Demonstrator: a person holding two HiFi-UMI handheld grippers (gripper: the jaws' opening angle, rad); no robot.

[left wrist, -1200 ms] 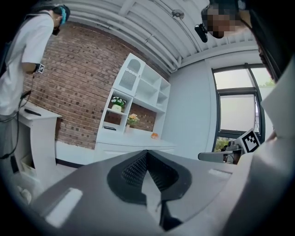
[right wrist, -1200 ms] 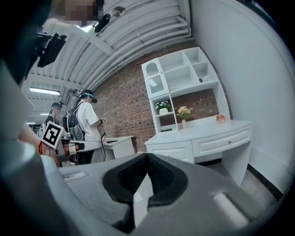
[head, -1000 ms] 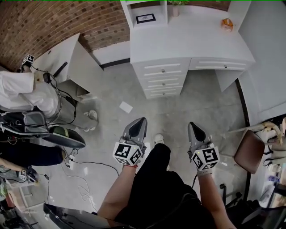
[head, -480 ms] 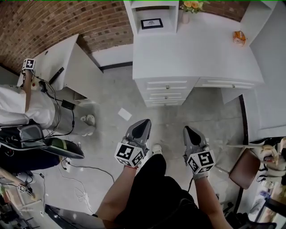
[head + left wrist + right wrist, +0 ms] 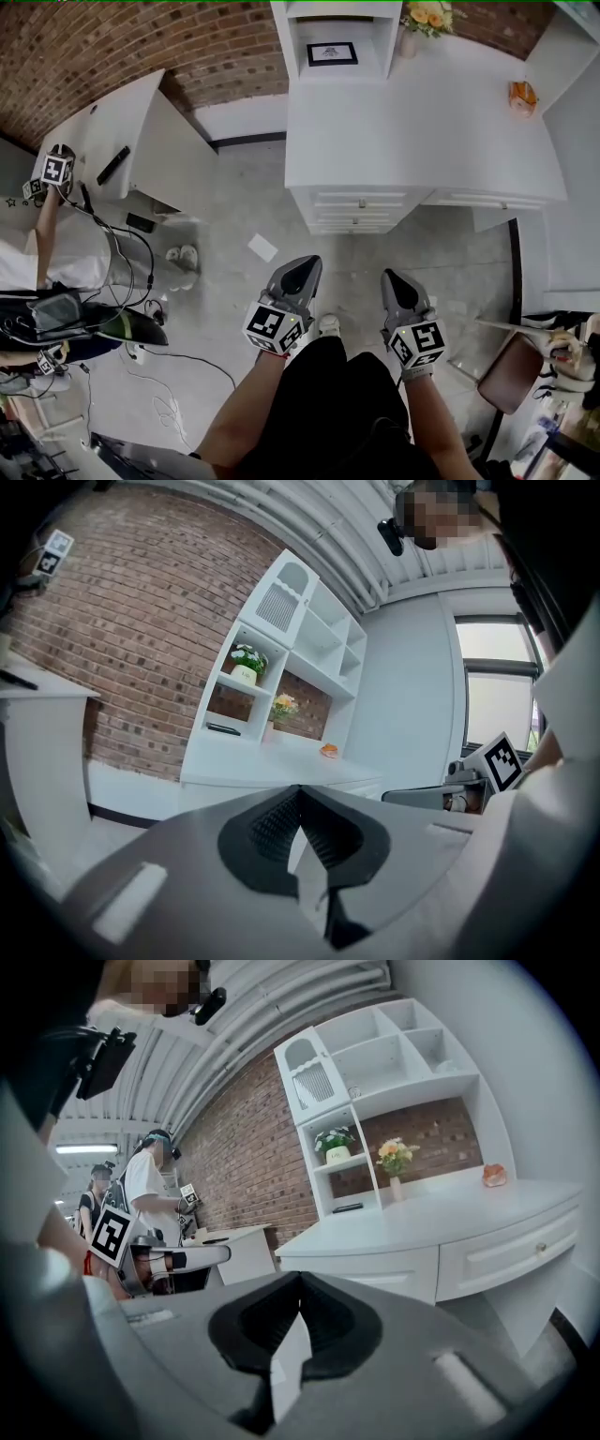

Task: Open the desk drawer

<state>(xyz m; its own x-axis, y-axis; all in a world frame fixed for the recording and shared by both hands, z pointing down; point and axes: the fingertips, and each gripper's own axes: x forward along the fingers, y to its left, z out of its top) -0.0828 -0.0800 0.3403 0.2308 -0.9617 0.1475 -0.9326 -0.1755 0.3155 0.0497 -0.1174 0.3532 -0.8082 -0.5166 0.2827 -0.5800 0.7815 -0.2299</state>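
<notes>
Left gripper (image 5: 306,264) and right gripper (image 5: 389,277) are both pinched shut on nothing, and the drawers (image 5: 361,201) sit well apart up-frame, roughly between them.

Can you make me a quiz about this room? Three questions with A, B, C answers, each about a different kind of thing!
1. Where is the little orange thing?
A) on the desk top
B) on the floor
C) held in a tool

2. What colour is the desk?
A) blue
B) white
C) green

3. How are the desk drawers?
A) all shut
B) one pulled right out
C) lying on the floor

Answers:
1 A: it sits on the far right part of the desk top.
2 B: the top and the fronts are both white.
3 A: every drawer front lies flush with the desk.
</notes>
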